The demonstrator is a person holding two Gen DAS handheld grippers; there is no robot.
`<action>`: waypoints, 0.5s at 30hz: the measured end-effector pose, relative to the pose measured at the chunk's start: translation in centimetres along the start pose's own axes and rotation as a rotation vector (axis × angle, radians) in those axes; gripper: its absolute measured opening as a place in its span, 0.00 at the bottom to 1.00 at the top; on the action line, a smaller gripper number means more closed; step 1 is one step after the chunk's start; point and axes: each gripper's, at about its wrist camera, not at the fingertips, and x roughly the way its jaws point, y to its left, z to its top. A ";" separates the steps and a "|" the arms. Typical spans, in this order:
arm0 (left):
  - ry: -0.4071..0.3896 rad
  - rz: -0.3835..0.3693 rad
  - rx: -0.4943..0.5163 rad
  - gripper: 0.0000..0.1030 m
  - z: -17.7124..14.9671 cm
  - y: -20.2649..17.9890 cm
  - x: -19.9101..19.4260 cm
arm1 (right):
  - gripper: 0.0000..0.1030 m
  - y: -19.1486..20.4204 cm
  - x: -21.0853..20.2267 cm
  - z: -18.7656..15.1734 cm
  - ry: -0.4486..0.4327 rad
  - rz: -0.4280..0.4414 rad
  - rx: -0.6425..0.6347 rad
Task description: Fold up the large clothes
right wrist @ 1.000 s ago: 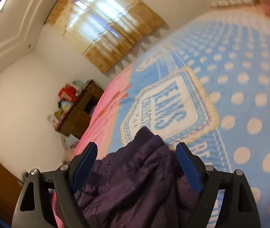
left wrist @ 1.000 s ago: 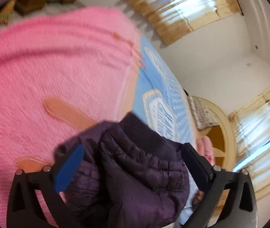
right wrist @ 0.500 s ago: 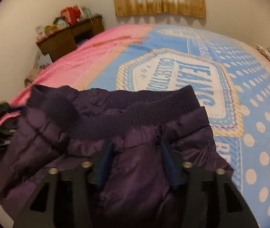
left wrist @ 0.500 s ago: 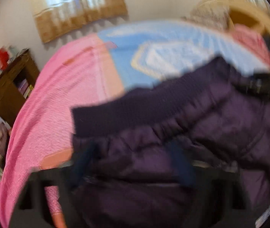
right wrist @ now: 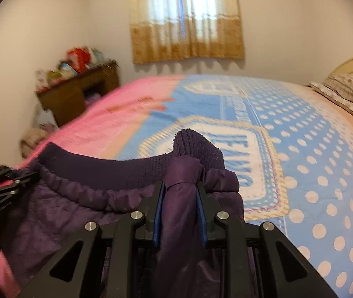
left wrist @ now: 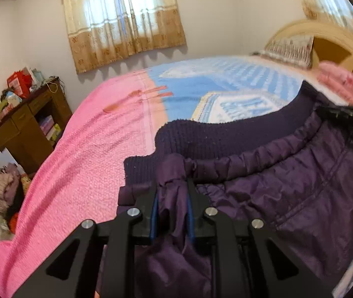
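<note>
A dark purple quilted jacket [left wrist: 288, 178] with a ribbed knit hem [left wrist: 226, 134] hangs stretched between my two grippers over the near side of the bed. My left gripper [left wrist: 171, 191] is shut on a bunched corner of the jacket just below the hem. My right gripper [right wrist: 179, 188] is shut on the opposite corner of the jacket [right wrist: 77, 203]. Each gripper shows at the edge of the other's view: the right one [left wrist: 345, 116] at far right, the left one [right wrist: 5, 183] at far left. The jacket's lower part is hidden below both views.
The bed carries a pink blanket [left wrist: 82, 154] on the left and a blue polka-dot blanket [right wrist: 313, 149] on the right. A pillow [right wrist: 345, 92] and headboard [left wrist: 335, 47] lie far right. A cluttered wooden desk [left wrist: 24, 129] stands against the left wall. Curtained window [right wrist: 186, 17] behind.
Both grippers closed on the jacket's hem corners, moved apart and levelled out, so the bunched jacket is now spread wide between them.
</note>
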 end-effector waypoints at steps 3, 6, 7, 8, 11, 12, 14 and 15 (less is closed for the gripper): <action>0.061 0.044 0.022 0.26 -0.7 -0.6 3.2 | 0.24 -1.0 3.9 -2.0 0.104 -0.025 0.030; 0.068 0.068 0.033 0.31 -1.6 -1.1 4.1 | 0.25 -1.3 5.0 -3.0 0.124 -0.033 0.033; 0.072 0.075 0.034 0.32 -1.9 -1.2 4.2 | 0.25 -1.2 5.3 -3.2 0.138 -0.039 0.023; 0.079 0.075 0.037 0.32 -2.1 -1.3 4.3 | 0.25 -1.0 5.7 -3.3 0.154 -0.046 0.013; 0.101 0.060 0.029 0.34 -2.4 -1.0 4.5 | 0.26 -1.1 6.7 -3.5 0.188 -0.053 0.005; 0.111 0.056 0.027 0.34 -2.4 -1.0 4.6 | 0.26 -1.0 6.9 -3.6 0.195 -0.056 0.001; 0.117 0.058 0.026 0.36 -2.4 -1.0 4.8 | 0.26 -1.1 7.5 -3.7 0.206 -0.064 -0.007; 0.117 0.064 0.027 0.36 -2.5 -1.0 4.8 | 0.26 -1.0 7.6 -3.8 0.210 -0.068 -0.013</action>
